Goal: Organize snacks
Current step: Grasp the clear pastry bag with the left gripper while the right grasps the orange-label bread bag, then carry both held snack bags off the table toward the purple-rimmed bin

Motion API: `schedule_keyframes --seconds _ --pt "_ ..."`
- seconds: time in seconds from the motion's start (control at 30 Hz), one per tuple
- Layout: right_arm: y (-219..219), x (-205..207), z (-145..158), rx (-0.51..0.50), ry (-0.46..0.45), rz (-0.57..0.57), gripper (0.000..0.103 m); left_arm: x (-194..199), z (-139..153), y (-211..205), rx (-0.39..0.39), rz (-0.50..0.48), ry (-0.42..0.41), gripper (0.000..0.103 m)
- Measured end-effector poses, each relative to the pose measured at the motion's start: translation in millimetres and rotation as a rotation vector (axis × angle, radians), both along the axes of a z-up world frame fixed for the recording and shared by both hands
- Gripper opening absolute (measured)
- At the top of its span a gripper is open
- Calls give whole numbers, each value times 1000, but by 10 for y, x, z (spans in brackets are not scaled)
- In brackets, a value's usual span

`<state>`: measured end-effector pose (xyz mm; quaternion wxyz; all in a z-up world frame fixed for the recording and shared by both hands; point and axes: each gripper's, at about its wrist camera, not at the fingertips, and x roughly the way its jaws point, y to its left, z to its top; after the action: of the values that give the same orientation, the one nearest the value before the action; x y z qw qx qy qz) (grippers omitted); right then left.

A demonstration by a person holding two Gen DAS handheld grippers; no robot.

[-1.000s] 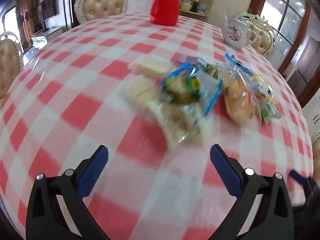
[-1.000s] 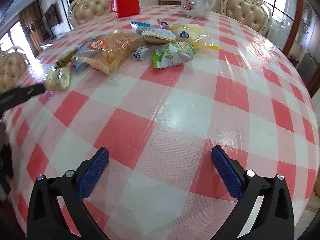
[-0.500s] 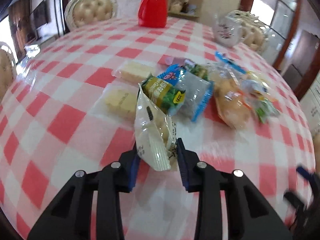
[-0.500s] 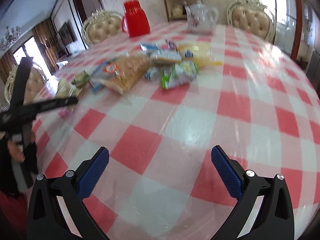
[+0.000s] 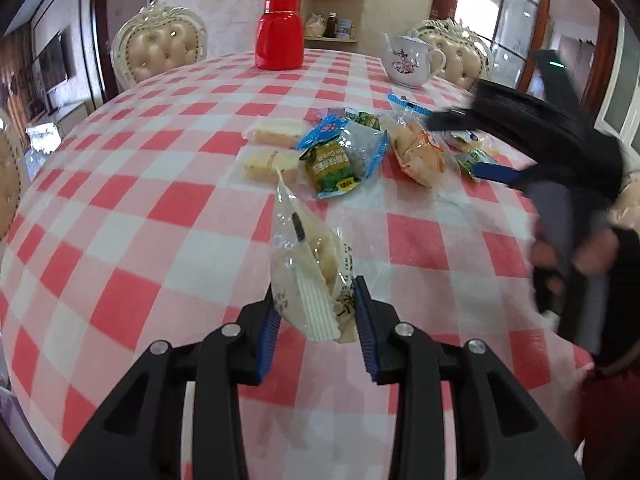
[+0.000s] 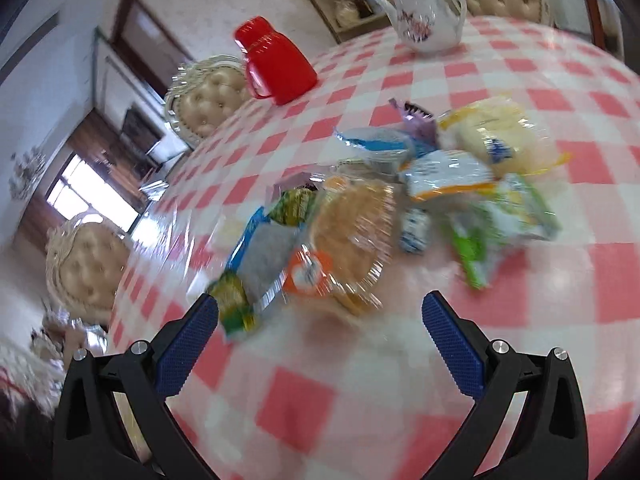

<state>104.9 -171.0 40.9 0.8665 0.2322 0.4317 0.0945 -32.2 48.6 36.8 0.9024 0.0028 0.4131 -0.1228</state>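
Holding a pale snack bag (image 5: 310, 280) above the checked surface (image 5: 132, 216), your left claw (image 5: 316, 320) pinches it tight. Your right claw (image 6: 320, 332) is wide, near the snack pile (image 6: 360, 216).

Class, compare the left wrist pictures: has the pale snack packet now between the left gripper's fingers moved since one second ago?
Yes. The pale snack packet, clamped by the left gripper, has left the snack pile, coming toward the camera.
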Motion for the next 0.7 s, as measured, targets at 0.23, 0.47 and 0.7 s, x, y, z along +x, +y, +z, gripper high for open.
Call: schedule_keyframes --seconds 0.23,0.47,0.7 --pt "165 167 -221 -157 51 -68 60 -260 23 82 -24 -13 -3 36" --pt "91 -575 -24 -214 -94 32 49 -257 -79 195 -59 11 23 36" --pt "142 -1179 -32 -319 -91 154 50 -217 -211 -41 -50 -11 61 36"
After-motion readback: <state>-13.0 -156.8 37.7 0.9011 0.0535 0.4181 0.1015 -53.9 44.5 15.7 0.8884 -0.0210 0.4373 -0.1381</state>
